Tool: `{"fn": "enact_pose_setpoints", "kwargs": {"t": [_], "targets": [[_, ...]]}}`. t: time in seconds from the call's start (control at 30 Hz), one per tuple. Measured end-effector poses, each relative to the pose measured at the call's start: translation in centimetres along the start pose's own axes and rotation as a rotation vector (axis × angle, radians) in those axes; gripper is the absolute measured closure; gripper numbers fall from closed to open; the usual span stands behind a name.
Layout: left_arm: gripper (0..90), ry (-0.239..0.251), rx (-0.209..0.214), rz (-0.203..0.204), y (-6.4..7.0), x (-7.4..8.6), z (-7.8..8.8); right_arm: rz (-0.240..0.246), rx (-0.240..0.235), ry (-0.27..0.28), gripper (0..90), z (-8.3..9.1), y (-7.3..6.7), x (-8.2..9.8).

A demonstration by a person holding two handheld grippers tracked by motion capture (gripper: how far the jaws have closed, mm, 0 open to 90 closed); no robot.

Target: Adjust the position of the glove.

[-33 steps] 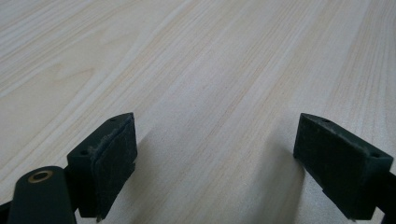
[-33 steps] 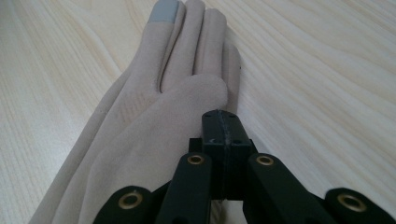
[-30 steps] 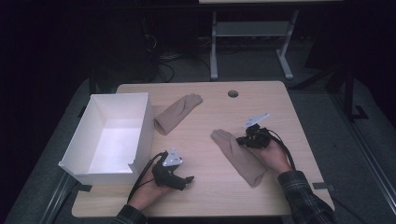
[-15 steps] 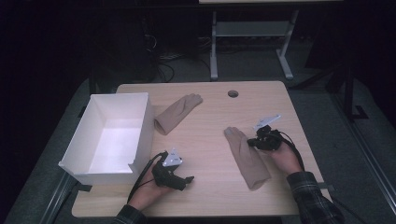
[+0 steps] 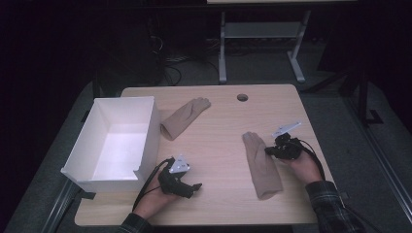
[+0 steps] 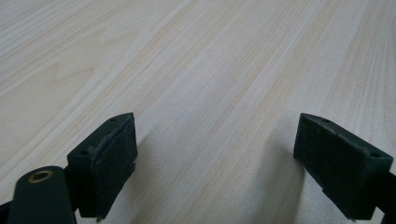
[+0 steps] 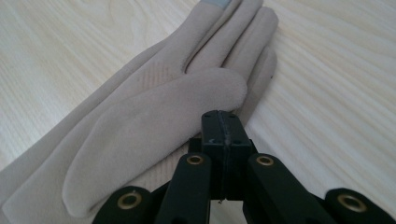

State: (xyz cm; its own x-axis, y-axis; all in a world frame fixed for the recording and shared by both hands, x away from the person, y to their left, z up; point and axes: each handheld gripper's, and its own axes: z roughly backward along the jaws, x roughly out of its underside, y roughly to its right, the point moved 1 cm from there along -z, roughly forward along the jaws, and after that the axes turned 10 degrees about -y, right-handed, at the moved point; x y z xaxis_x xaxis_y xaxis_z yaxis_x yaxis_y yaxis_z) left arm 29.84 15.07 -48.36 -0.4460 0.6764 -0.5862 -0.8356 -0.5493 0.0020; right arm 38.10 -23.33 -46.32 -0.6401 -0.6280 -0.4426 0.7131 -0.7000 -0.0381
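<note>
A beige glove lies flat on the right half of the wooden table, fingers pointing away from the person. My right gripper sits at its right edge, shut, with its jaws pressed together on the glove just below the thumb; the right gripper leaves no gap. A second beige glove lies at the table's middle back. Near the front edge my left gripper rests open over bare wood, and the left gripper has nothing between its pads.
An open white box stands on the table's left side, beside the second glove. A round cable hole sits near the back edge. Beyond the table stand the legs of a desk frame on a dark floor.
My right gripper has moved right and slightly toward the person, and the glove has slid right with it. The left gripper and the far glove have stayed put.
</note>
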Motion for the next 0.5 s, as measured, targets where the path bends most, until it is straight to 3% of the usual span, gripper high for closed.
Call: {"fn": "enact_pose_setpoints", "kwargs": {"t": [0.3, 0.5], "targets": [[12.9, 0.000, 0.000, 0.001, 0.0, 0.0, 0.0, -0.009, -0.001, -0.002, 89.5, 0.7, 0.2, 1.4], [12.9, 0.000, 0.000, 0.000, 0.0, 0.0, 0.0, -0.025, -0.004, 0.061, 79.4, 1.7, 0.3, 1.8]]}}
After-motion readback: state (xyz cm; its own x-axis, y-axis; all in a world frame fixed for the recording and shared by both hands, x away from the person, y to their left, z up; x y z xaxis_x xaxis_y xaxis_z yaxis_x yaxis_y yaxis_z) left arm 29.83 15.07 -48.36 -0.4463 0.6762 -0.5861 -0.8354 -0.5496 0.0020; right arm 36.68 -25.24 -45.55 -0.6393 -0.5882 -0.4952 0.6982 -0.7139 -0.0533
